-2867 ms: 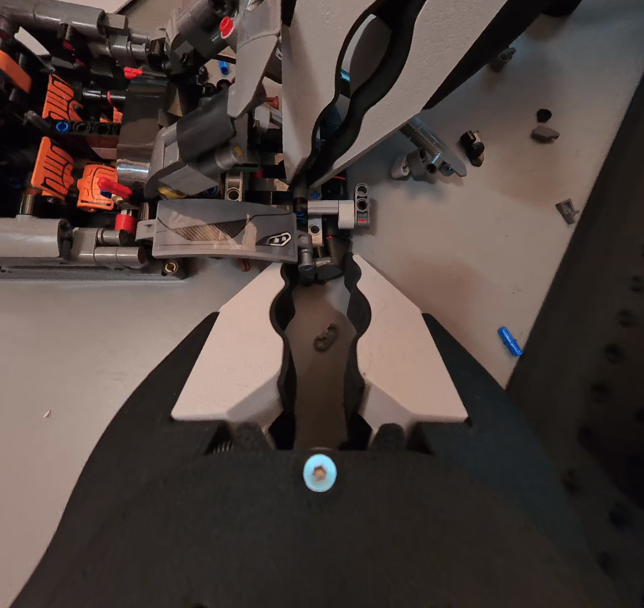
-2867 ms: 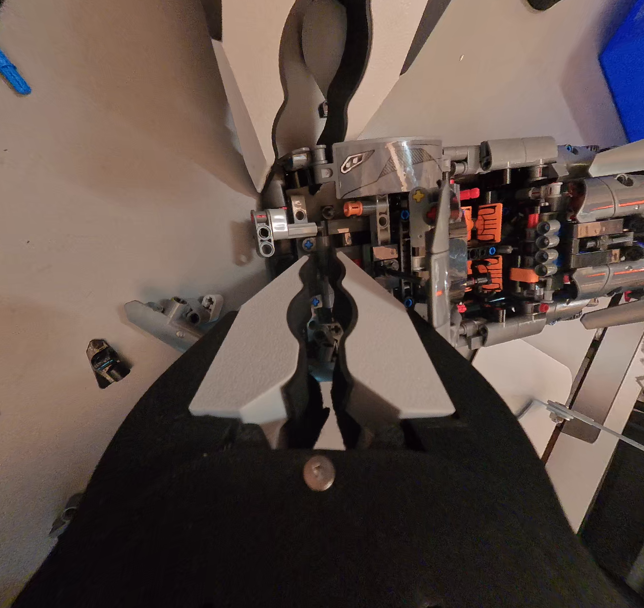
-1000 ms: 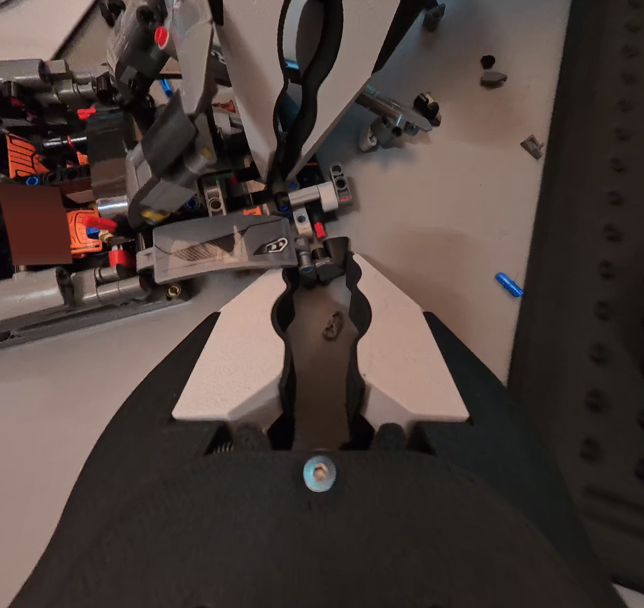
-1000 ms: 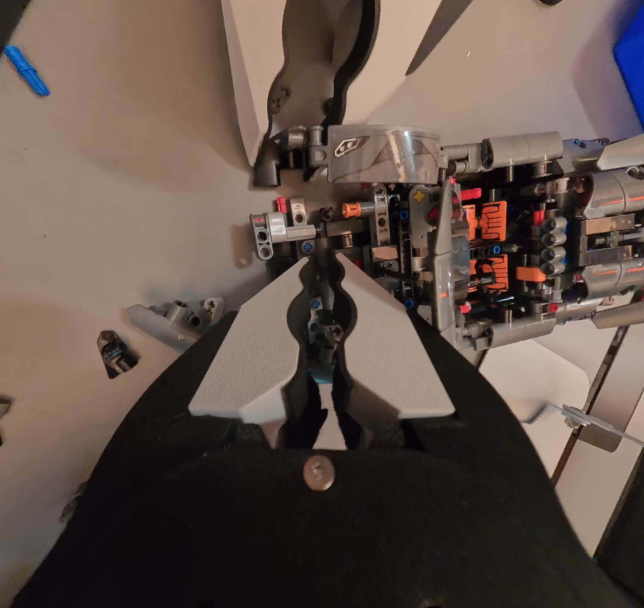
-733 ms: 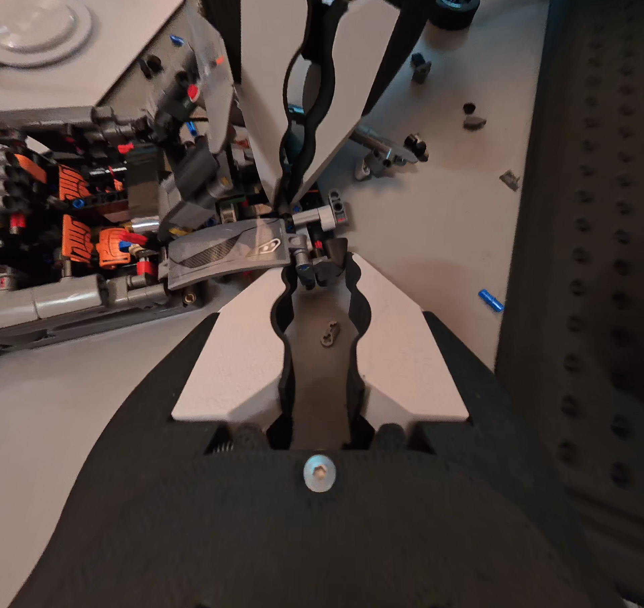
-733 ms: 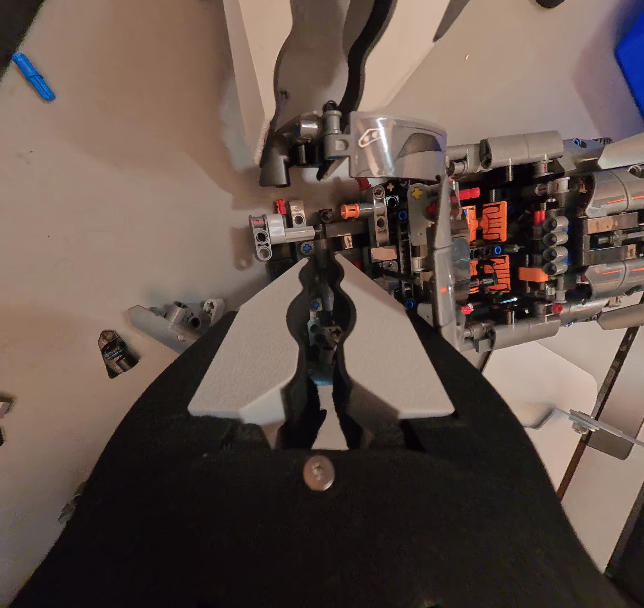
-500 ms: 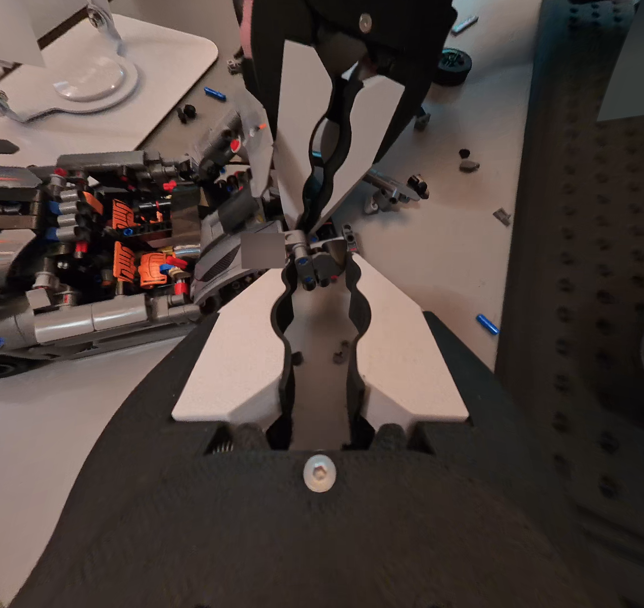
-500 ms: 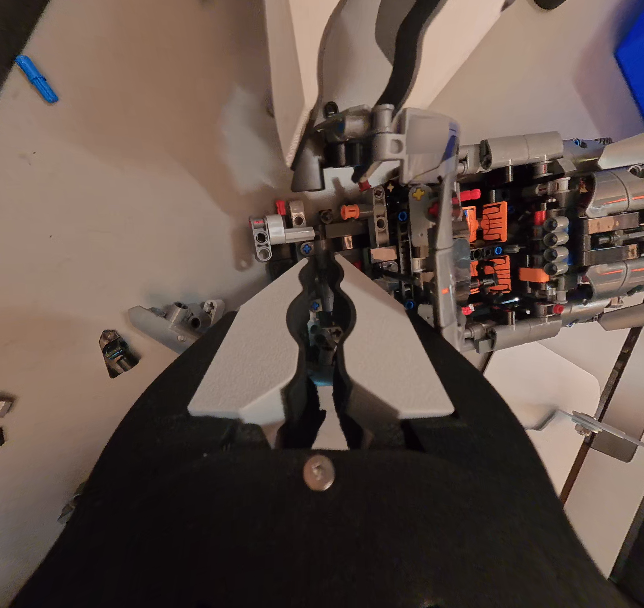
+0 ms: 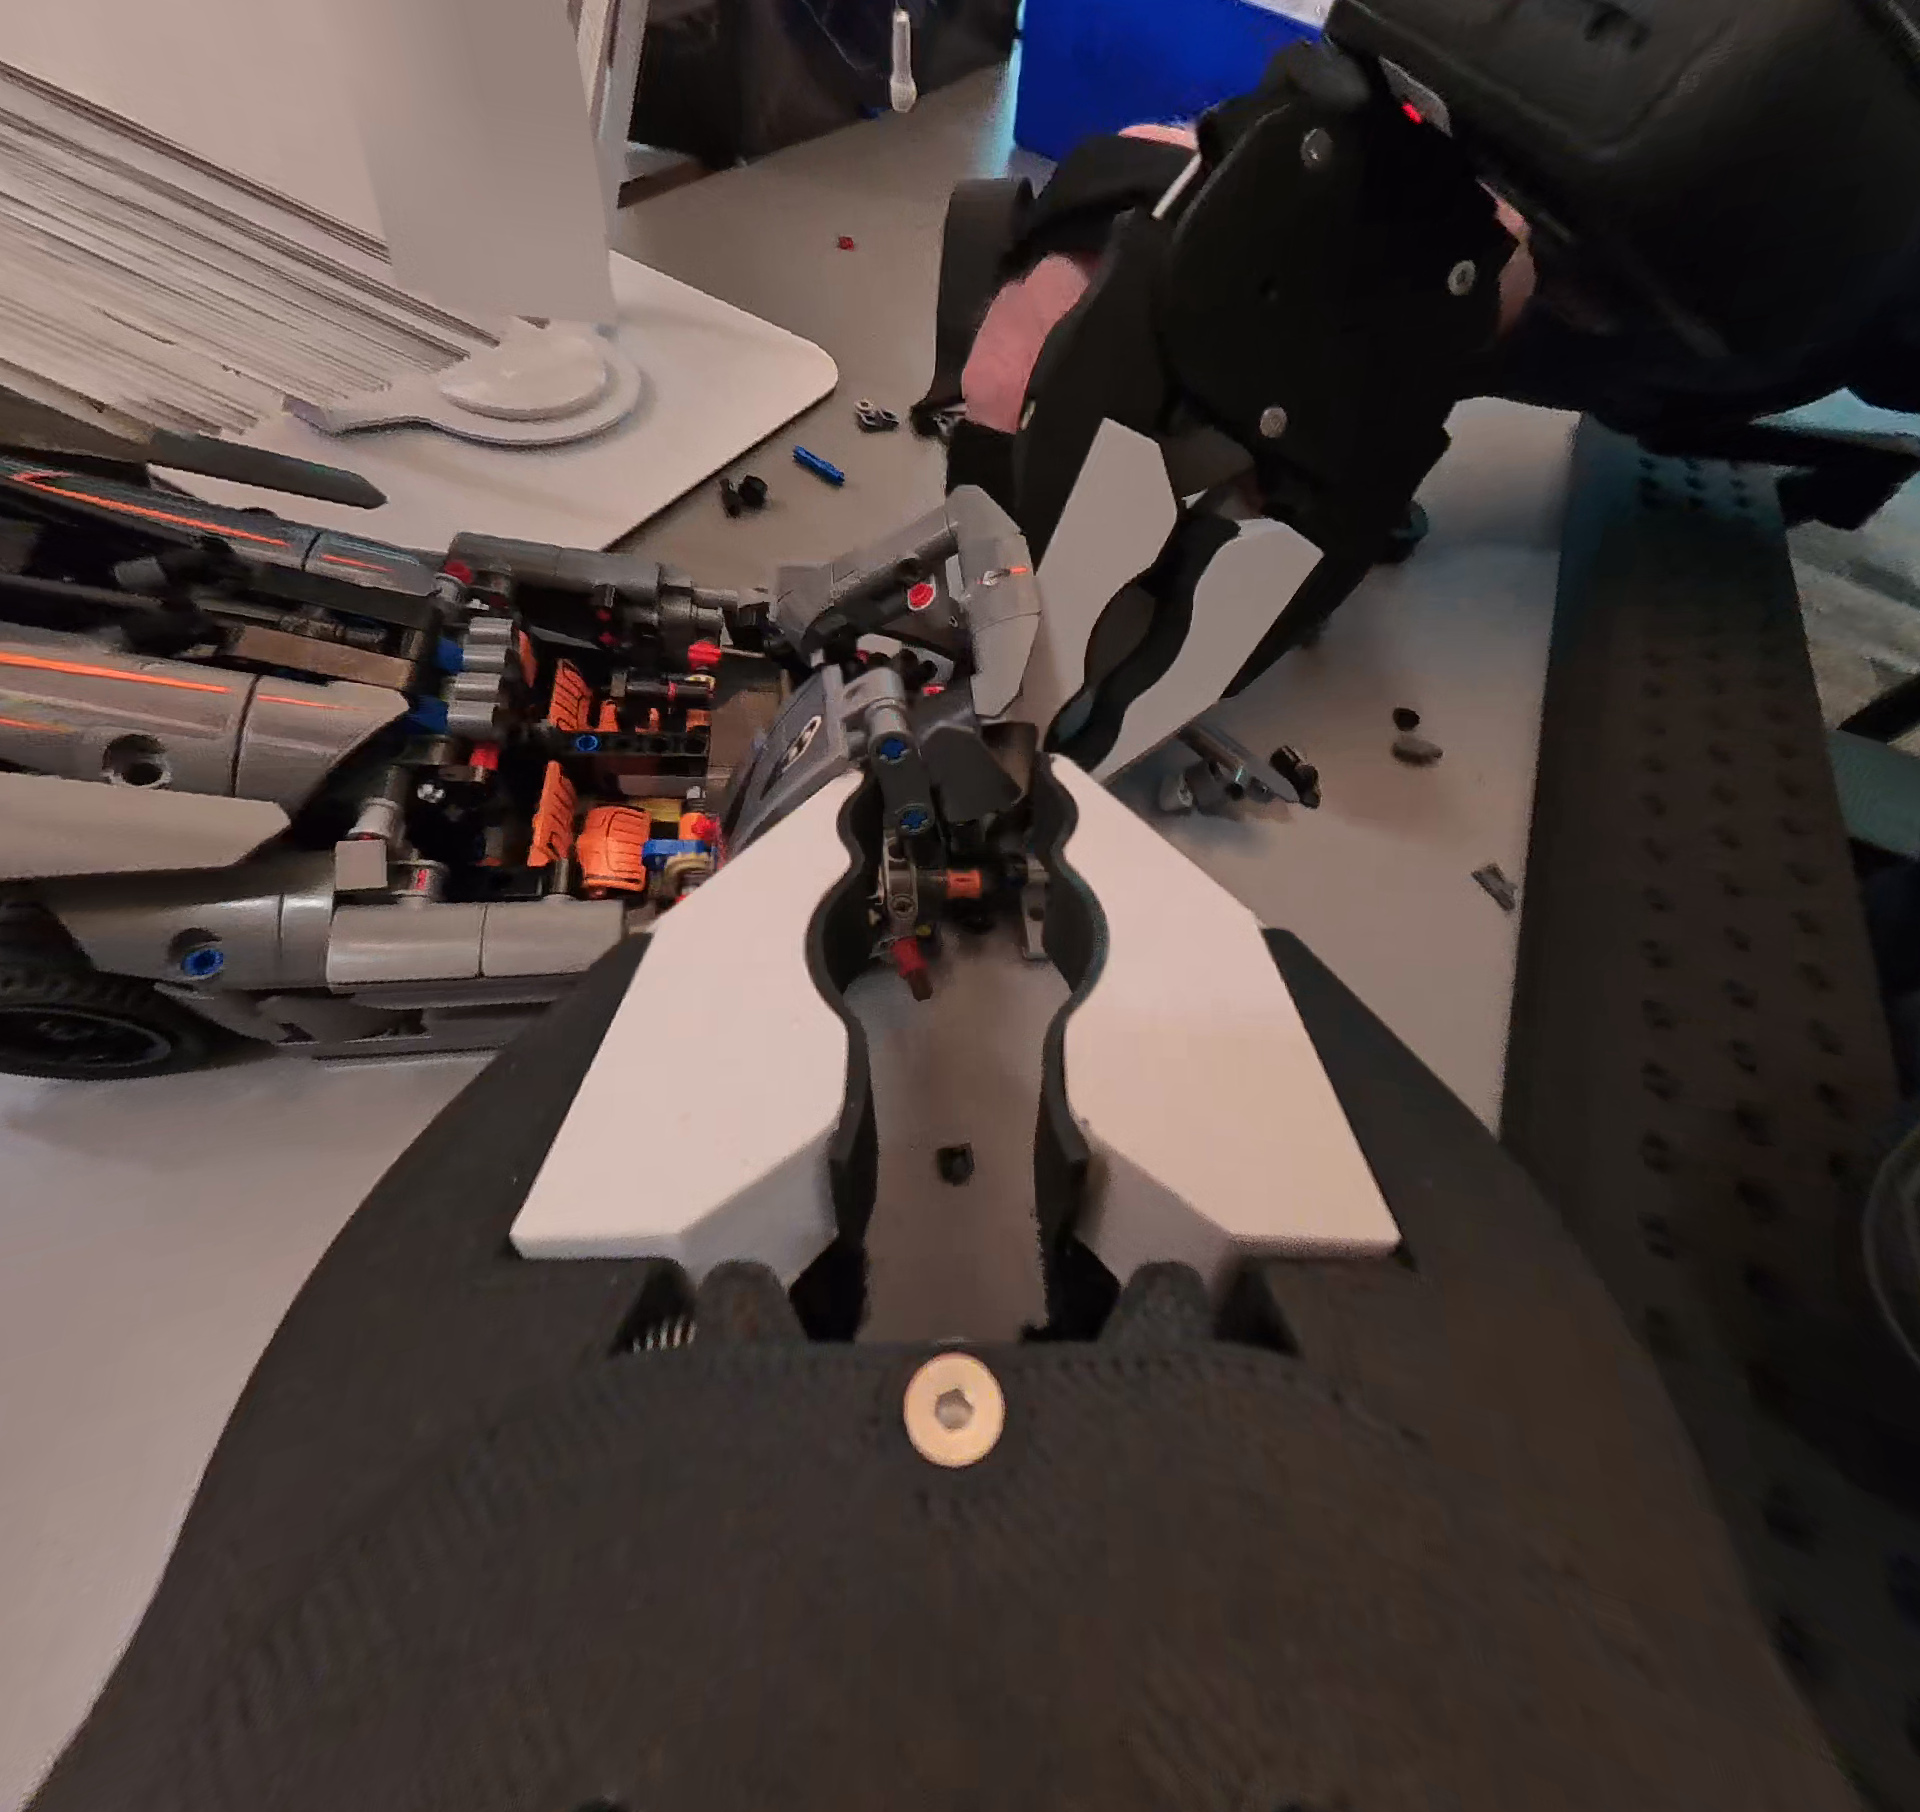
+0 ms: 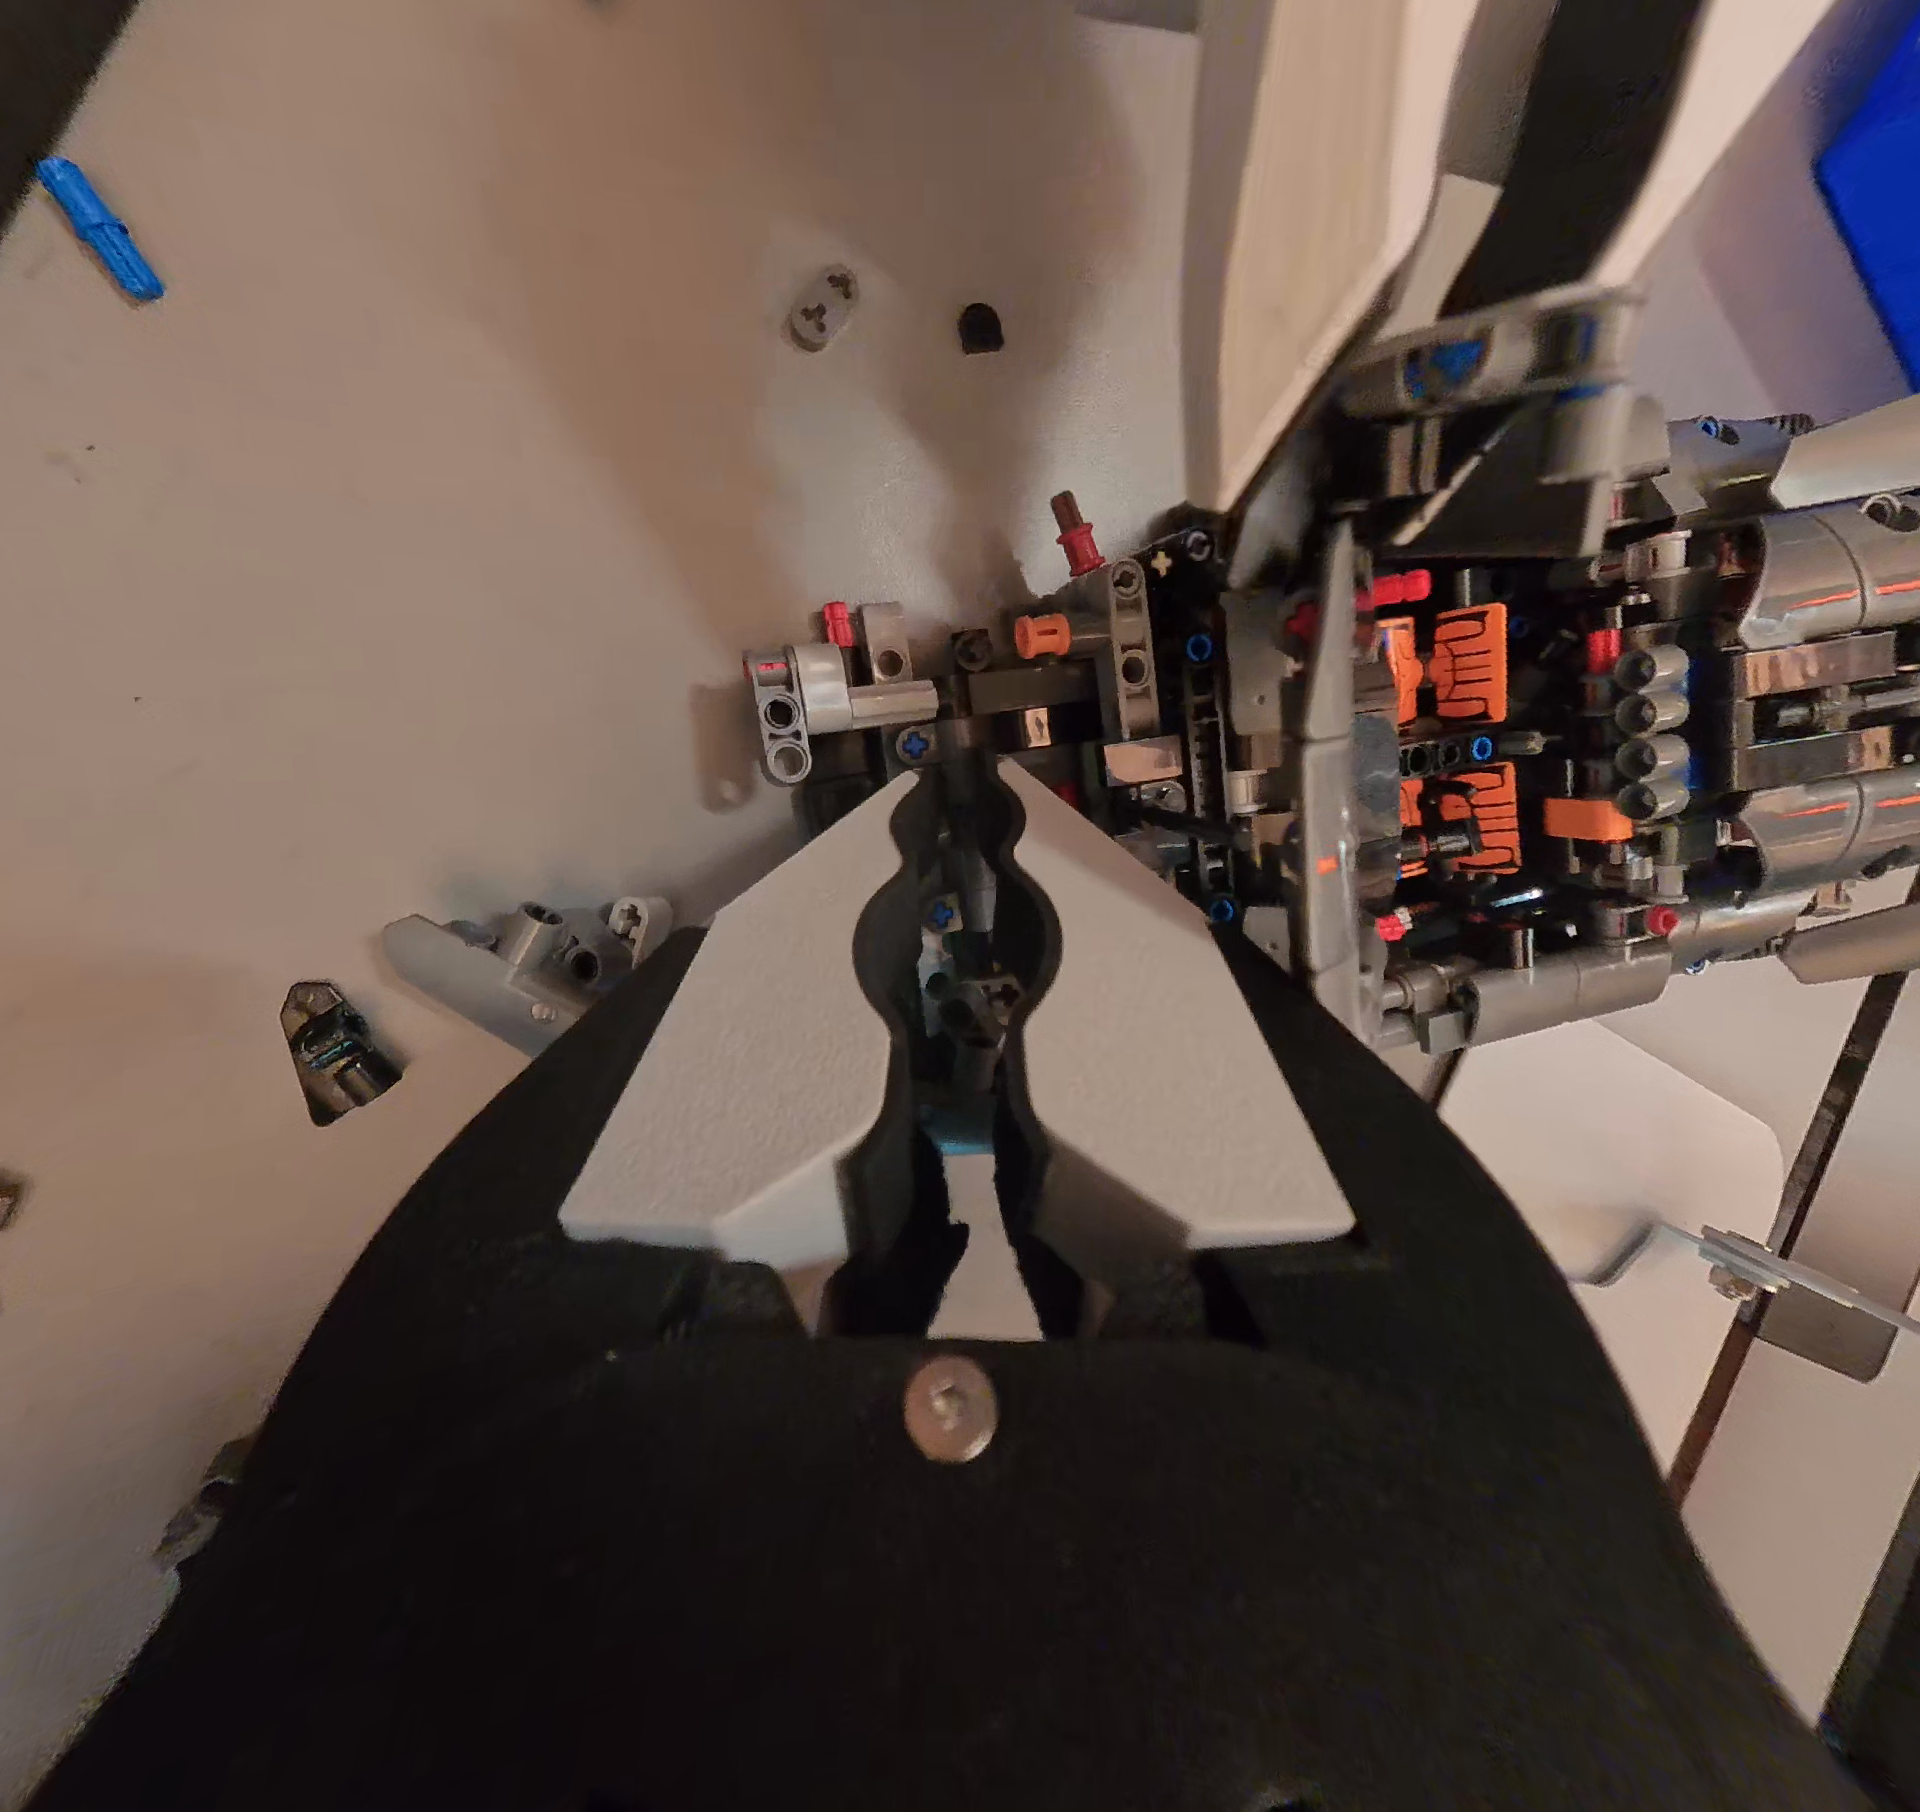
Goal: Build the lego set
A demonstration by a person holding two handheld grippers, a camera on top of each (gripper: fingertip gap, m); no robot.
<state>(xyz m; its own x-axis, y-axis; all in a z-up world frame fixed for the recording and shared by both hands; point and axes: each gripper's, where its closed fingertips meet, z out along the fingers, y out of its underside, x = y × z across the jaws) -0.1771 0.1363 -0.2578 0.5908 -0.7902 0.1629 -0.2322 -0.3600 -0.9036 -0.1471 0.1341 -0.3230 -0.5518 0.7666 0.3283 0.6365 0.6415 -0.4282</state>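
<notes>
While the grey lego car (image 9: pixel 312 754) lies on the pale table (image 9: pixel 1382 889) with its long axis running 9 to 3 o'clock in the left wrist view, its unfinished open end sits at the 3 o'clock side, where both tools meet. In the right wrist view the same car (image 10: pixel 1507 723) stretches toward 3 o'clock, its open end toward 9.

The left gripper (image 9: pixel 951 775) has its fingers (image 9: pixel 727 1045) at a middling gap, gripping a grey panel piece (image 9: pixel 894 754) at the tips, tilted up over the car's open end. The right gripper (image 10: pixel 961 786) has its fingers (image 10: pixel 769 1014) narrowed around a dark axle stub of the car's frame.

Compared with half a second ago, the left gripper has lifted and pitched back, so the panel piece now rides above the frame and the view takes in the whole car; nearly three seconds ago that piece lay flat against the car's side. The right gripper has kept its grip.

Loose parts lie around: a blue pin (image 10: pixel 99 230) at 10 o'clock and a grey bracket (image 10: pixel 520 962) at 8 in the right view.
</notes>
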